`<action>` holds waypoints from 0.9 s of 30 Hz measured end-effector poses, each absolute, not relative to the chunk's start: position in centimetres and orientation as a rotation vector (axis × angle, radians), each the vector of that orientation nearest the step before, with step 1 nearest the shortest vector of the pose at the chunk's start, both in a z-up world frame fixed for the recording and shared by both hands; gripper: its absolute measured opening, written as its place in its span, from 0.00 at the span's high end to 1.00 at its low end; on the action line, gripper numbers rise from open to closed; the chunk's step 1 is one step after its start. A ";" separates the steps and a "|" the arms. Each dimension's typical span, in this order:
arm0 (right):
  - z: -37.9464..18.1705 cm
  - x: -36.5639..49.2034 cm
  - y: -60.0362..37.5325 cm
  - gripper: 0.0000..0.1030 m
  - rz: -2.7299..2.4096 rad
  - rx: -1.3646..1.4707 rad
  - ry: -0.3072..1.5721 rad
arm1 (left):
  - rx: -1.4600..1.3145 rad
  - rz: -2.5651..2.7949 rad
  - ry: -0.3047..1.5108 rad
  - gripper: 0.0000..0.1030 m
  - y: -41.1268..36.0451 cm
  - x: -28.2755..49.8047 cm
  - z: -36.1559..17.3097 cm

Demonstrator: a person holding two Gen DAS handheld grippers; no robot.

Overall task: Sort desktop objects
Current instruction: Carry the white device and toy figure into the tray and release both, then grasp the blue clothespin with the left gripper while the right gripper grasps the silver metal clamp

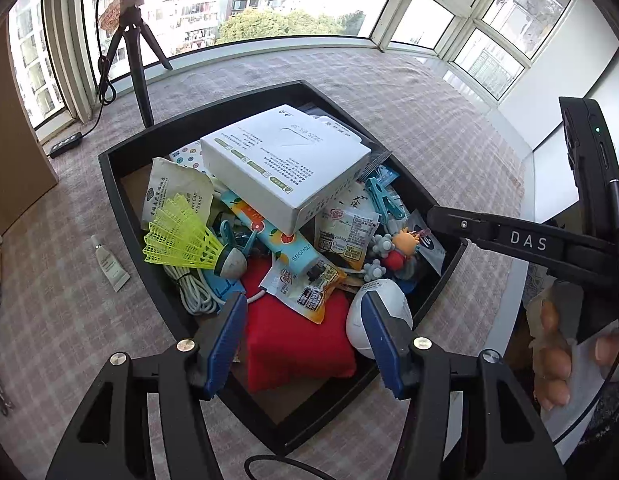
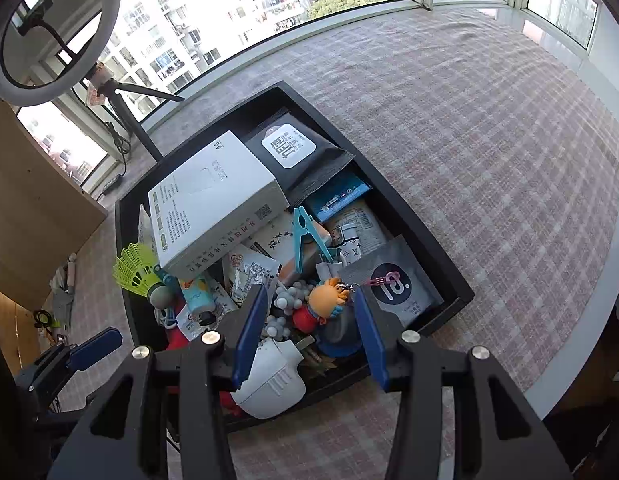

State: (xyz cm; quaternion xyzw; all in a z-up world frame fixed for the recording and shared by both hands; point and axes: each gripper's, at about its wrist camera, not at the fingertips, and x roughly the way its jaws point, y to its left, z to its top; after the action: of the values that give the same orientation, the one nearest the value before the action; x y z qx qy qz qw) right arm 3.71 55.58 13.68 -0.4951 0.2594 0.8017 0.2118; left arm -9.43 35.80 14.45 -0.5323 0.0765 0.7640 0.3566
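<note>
A black tray (image 1: 121, 168) on the checked cloth is heaped with small objects. A white box (image 1: 285, 160) lies on top, with a yellow shuttlecock (image 1: 185, 240), a red pouch (image 1: 297, 340), a white round device (image 1: 389, 300) and a small doll (image 1: 401, 248) around it. My left gripper (image 1: 303, 312) stands open above the red pouch, holding nothing. My right gripper (image 2: 311, 300) hangs open over the doll (image 2: 325, 300), its pads clear of it. Also in the tray are a teal clip (image 2: 305, 236), a black packet (image 2: 297, 152) and a grey sachet (image 2: 397, 284).
A small white tube (image 1: 109, 264) lies on the cloth left of the tray. A ring light on a tripod (image 1: 137, 60) stands by the windows at the back left, beside a brown board (image 2: 29, 200). The table's white edge (image 2: 569, 320) curves on the right.
</note>
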 end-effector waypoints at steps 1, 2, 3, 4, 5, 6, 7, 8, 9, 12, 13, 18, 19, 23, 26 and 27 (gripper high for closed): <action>13.6 3.7 55.5 0.57 2.225 -1.379 0.717 | -1.382 1.973 0.188 0.46 35.5 -9.6 14.4; 13.5 3.6 55.4 0.57 2.222 -1.382 0.711 | -1.388 1.974 0.178 0.46 35.1 -9.7 14.4; 13.5 3.5 55.2 0.57 2.218 -1.385 0.704 | -1.387 1.978 0.172 0.46 34.7 -9.8 14.4; 13.4 3.4 55.1 0.57 2.217 -1.390 0.699 | -1.385 1.985 0.168 0.46 34.4 -9.9 14.5; 13.4 3.3 54.9 0.57 2.219 -1.393 0.697 | -1.383 1.991 0.163 0.47 34.1 -10.0 14.6; 13.5 3.2 54.6 0.57 2.222 -1.395 0.691 | -1.382 1.999 0.158 0.47 33.7 -10.1 14.7; 13.6 3.1 54.3 0.57 2.228 -1.396 0.681 | -1.382 2.008 0.153 0.48 33.3 -10.2 14.8; 13.7 2.9 54.0 0.57 2.236 -1.396 0.670 | -1.383 2.016 0.149 0.48 32.9 -10.3 14.9; 13.8 2.6 53.6 0.57 2.248 -1.396 0.661 | -1.383 2.022 0.144 0.49 32.5 -10.5 15.0; 14.4 1.8 52.5 0.57 2.277 -1.401 0.624 | -1.387 2.041 0.133 0.49 31.4 -10.9 15.1; 14.6 1.6 52.1 0.57 2.283 -1.402 0.606 | -1.388 2.048 0.129 0.49 31.0 -11.1 15.2; 15.4 0.0 50.0 0.57 2.335 -1.418 0.560 | -1.385 2.101 0.109 0.49 28.2 -11.7 15.3; 15.5 -0.4 49.6 0.57 2.347 -1.420 0.550 | -1.391 2.114 0.096 0.49 27.5 -11.9 15.3; 15.6 -1.9 47.1 0.57 2.414 -1.435 0.516 | -1.421 2.165 0.077 0.49 24.4 -12.5 14.7; 15.3 -3.1 45.0 0.57 2.489 -1.460 0.513 | -1.445 2.216 0.049 0.49 21.3 -12.9 14.2; 15.1 -3.6 44.1 0.57 2.511 -1.479 0.503 | -1.453 2.234 0.037 0.49 20.2 -13.1 14.0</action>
State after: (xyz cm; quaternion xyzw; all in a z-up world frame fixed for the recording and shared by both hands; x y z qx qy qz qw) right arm -3.58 44.15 15.14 -0.4979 0.1695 0.8455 0.0920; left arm -13.13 20.25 13.98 -0.5298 0.0135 0.8145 0.2359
